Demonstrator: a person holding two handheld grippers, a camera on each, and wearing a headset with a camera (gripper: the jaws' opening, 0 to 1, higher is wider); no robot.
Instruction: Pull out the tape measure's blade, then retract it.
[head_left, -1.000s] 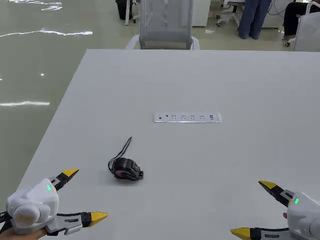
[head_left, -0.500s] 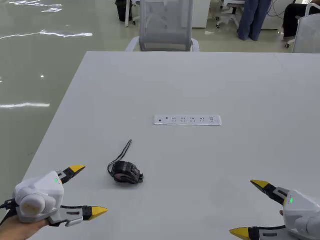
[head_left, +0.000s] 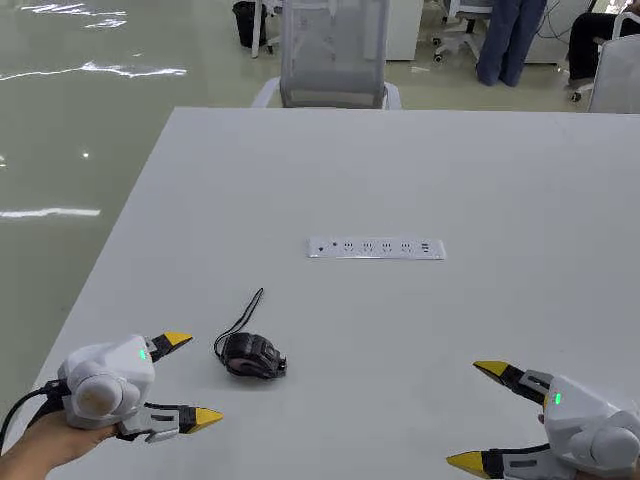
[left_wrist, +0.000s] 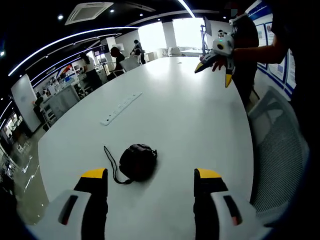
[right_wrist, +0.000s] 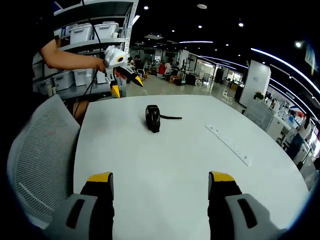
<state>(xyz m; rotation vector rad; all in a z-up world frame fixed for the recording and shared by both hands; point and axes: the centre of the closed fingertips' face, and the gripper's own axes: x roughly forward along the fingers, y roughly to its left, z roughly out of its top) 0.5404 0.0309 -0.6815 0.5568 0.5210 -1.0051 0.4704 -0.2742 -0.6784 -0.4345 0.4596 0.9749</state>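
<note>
edged left gripper (head_left: 193, 377) nearer tape measure (head_left: 252, 355) over 1 s; right gripper (head_left: 478, 415) well apart; both wide open, empty; pre-grasp only.

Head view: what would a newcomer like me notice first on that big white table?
The small black tape measure with its looped wrist cord lies alone on the pale grey-white table, just ahead of the yellow-tipped white left gripper, whose jaws stand open. The matching right gripper, also open, hovers at the near right. A white power strip lies flat further back, mid-table.
</note>
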